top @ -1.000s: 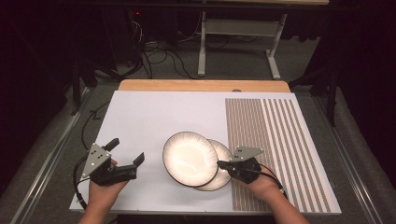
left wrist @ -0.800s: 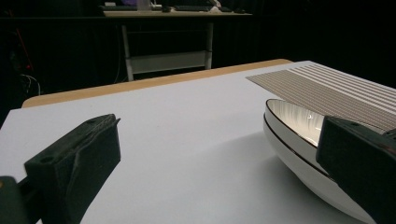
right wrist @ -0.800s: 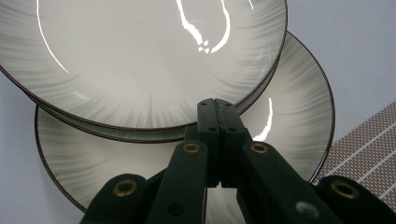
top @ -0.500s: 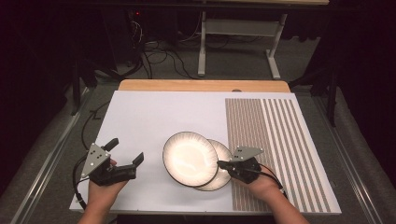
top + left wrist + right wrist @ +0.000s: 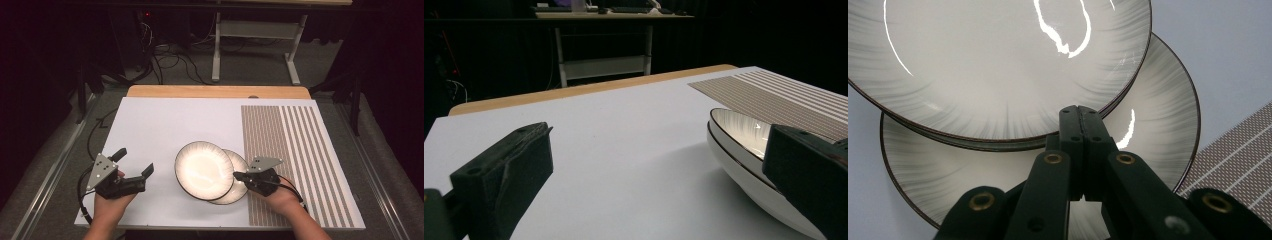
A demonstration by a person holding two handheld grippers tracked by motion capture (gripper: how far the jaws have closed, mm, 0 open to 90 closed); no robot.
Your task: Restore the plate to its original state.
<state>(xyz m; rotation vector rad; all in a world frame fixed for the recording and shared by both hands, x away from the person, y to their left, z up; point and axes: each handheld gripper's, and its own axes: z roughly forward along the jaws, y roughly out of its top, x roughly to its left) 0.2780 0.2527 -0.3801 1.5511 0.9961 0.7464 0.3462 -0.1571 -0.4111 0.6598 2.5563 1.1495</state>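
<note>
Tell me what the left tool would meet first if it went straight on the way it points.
Probably the upper plate: the left tool points across the white mat towards it, jaws open. In its own view the plate's rim sits by one jaw, so it might only graze it; depth is unclear.

We see a dark room around a brightly lit white counter (image 5: 165, 125). A brown striped mat (image 5: 295, 150) covers its right side, and a wooden strip (image 5: 215, 91) runs along its far edge. Beyond that edge lie grey carpet (image 5: 250, 70), tangled cables (image 5: 165, 55) and a white-legged desk (image 5: 255, 35).
</note>
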